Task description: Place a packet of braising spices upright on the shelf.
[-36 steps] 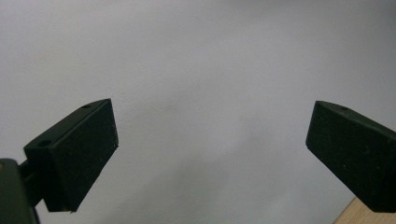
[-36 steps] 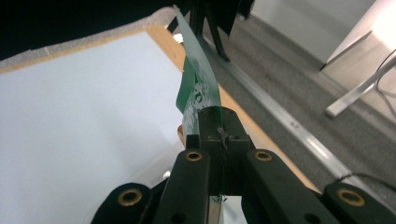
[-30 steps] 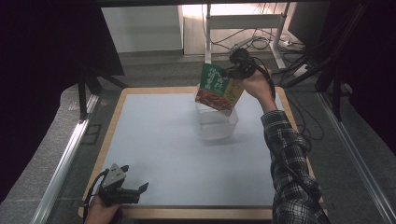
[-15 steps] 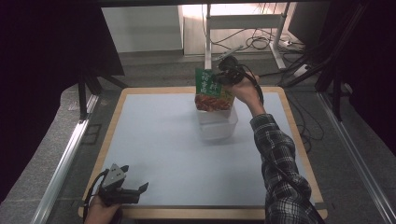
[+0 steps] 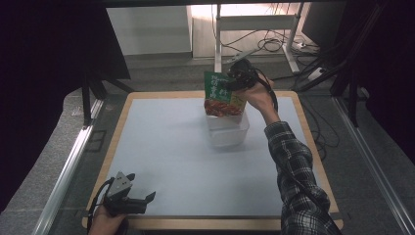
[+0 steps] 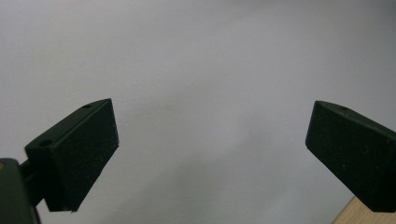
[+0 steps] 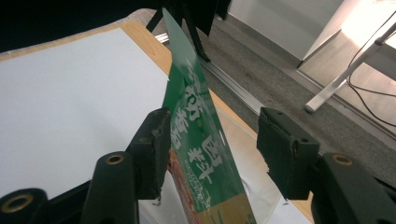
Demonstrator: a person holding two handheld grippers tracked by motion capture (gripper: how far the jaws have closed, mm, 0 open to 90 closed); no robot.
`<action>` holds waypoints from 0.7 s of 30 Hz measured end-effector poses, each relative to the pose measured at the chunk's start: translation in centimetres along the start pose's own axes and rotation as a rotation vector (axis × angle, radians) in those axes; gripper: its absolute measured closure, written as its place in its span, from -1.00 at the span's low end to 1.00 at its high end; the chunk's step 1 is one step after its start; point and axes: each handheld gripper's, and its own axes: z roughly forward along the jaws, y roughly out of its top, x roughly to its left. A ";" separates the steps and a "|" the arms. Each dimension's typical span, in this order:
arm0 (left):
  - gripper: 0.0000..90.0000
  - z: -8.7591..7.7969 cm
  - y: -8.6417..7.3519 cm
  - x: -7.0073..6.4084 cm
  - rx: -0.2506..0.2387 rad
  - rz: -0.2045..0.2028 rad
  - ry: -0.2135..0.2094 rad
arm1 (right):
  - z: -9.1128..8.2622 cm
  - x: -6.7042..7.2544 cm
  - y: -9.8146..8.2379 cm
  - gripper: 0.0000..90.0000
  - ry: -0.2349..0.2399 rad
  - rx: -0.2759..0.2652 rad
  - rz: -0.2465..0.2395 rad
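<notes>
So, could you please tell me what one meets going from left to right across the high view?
Left tongs at the table's near left corner → green packet standing in the clear container → right tongs, jaws just opened, packet between them → plaid sleeve.

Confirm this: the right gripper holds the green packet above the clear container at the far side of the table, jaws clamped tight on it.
Not quite. The right gripper is not clamped: its jaws have just been opening, and in the right gripper view one jaw stands well clear of the green packet between them. The rest holds: the packet stands over the clear container at the far side of the table.
</notes>
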 end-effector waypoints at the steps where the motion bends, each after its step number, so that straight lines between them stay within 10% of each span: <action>1: -0.95 0.0 0.0 0.0 0.000 0.000 -0.001 | -0.1 0.0 0.0 -0.03 0.002 -0.002 -0.002; 21: -0.95 0.0 0.0 -0.1 0.002 0.006 -0.001 | -2.0 -0.1 0.2 -0.39 -0.024 -0.049 0.022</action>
